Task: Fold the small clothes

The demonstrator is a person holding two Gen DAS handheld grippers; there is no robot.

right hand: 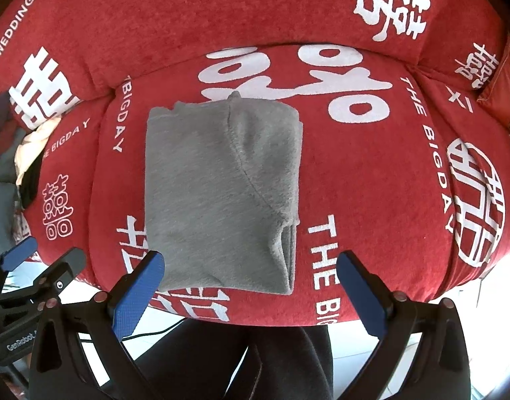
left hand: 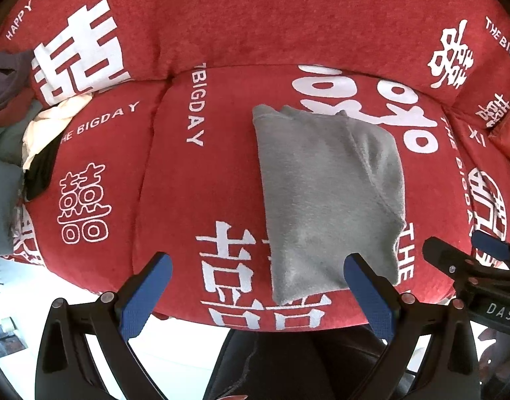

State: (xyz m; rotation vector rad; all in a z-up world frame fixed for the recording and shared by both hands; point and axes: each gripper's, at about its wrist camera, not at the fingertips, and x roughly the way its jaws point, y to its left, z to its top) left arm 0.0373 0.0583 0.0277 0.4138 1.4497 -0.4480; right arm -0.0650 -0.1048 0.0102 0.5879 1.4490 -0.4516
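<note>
Closest to us are the two grippers, both held over the front edge of a sofa. The left gripper [left hand: 258,266] has its blue pads wide apart and holds nothing. The right gripper [right hand: 251,265] is wide open too, and holds nothing. Under them, a person's dark trouser legs [right hand: 255,360] show against a pale floor [left hand: 175,343].

A little farther on lies the gray garment [right hand: 221,193]. It is folded into a neat, thick block and rests flat on the middle seat cushion [right hand: 371,183] of the sofa. The near edge of the garment sits close to the front of the cushion. In the right wrist view, one blue pad [right hand: 138,290] is just in front of its near left corner.

The sofa cover [left hand: 255,16] is red with big white signs and words like "THE BIGDAY".

Far off to the left, a heap of other clothes [left hand: 18,116] sits on the next cushion.
</note>
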